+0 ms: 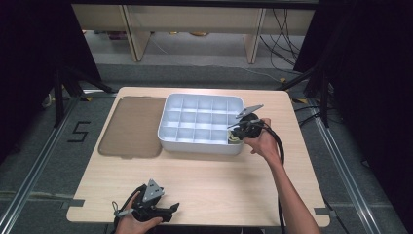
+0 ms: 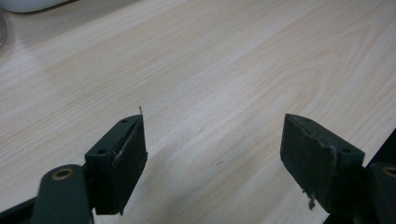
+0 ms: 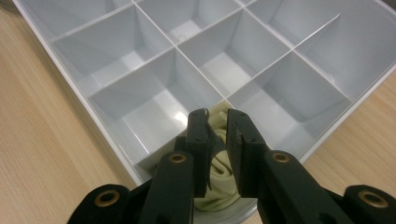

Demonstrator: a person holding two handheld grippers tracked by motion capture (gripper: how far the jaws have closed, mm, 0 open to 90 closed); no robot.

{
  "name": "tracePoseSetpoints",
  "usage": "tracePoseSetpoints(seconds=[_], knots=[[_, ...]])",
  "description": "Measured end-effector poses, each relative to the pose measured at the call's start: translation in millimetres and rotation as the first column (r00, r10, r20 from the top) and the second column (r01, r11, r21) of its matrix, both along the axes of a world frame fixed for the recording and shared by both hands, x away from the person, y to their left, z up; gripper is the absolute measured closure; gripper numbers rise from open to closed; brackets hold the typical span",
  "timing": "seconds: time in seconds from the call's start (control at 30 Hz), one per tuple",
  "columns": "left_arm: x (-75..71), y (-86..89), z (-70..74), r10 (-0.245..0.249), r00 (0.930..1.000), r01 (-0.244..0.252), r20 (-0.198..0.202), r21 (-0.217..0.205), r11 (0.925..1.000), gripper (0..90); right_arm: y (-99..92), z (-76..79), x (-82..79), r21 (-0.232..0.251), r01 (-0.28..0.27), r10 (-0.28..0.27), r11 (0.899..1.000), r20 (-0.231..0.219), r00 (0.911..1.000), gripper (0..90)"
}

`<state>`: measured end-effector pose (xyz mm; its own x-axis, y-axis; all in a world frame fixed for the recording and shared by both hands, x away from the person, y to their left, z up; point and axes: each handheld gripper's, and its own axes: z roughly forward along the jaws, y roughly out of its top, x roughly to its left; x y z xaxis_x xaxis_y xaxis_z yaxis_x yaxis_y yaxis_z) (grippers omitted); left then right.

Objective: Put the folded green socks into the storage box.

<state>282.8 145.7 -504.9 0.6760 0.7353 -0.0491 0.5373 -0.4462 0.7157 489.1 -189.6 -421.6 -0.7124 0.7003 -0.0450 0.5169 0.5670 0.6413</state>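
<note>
A white tray (image 1: 199, 146) with many square compartments stands on the wooden table (image 1: 209, 180). My right gripper (image 1: 234, 132) points down into the tray's near right corner compartment. In the right gripper view its jaws (image 3: 218, 114) stand a narrow gap apart, and a folded cream cloth (image 3: 219, 179) lies between and below them in that compartment (image 3: 280, 140). The pads do not seem to press on the cloth. My left gripper (image 1: 171, 210) rests at the table's front edge, open, and the left gripper view has bare wood between its jaws (image 2: 212, 135).
A flat brown translucent lid (image 1: 131, 126) lies on the table left of the tray. The tray's other compartments (image 3: 154, 107) hold nothing. Wooden desk legs and cables stand beyond the table's far edge. Bare wood lies between the tray and the front edge.
</note>
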Motion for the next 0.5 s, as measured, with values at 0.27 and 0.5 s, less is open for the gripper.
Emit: tracePoseSetpoints(seconds=[0.27,0.5], knots=[[-0.4,-2.7,-1.9,0.040,0.9991,-0.040,0.015,-0.027,0.9989,22.3,-1.6,6.7,-7.1,0.030,0.024,-0.024,0.999,0.029,0.9993,74.1],[-0.4,-2.7,-2.0,0.038,0.9992,-0.038,0.014,-0.032,0.9988,22.3,-6.1,10.4,-13.2,0.056,-0.001,-0.002,0.998,0.061,0.9981,68.8]])
